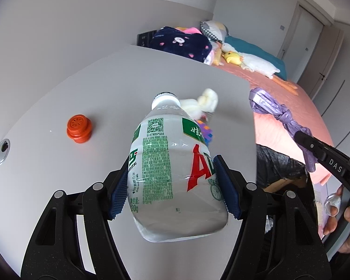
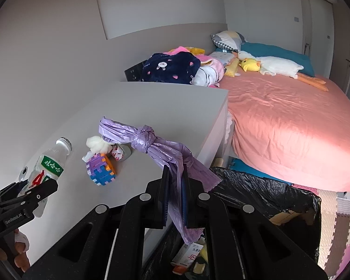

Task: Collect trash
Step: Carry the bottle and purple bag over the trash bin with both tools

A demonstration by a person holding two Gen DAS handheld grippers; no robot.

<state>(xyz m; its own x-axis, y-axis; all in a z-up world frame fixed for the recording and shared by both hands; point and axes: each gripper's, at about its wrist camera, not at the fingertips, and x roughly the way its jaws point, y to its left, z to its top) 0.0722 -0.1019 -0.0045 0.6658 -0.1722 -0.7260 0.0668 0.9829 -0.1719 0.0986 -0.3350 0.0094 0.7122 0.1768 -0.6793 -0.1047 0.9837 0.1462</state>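
Note:
My left gripper [image 1: 172, 186] is shut on a clear plastic bottle [image 1: 172, 170] with a green and red label and a white neck, held above the white desk [image 1: 58, 98]. The same bottle [image 2: 50, 163] shows at the far left of the right wrist view, in the left gripper [image 2: 38, 192]. My right gripper [image 2: 176, 200] is shut on a knotted purple plastic bag [image 2: 151, 140], which hangs over the desk edge and the black-lined bin [image 2: 268, 193]. From the left wrist view the purple bag [image 1: 280, 114] hangs at the right.
On the desk lie an orange cap-shaped object [image 1: 79, 128], a white tissue wad [image 2: 96, 143] and a colourful foam block cube [image 2: 101, 169]. The bin holds cartons [image 2: 186, 254]. A pink bed [image 2: 291, 121] with plush toys and pillows fills the right side.

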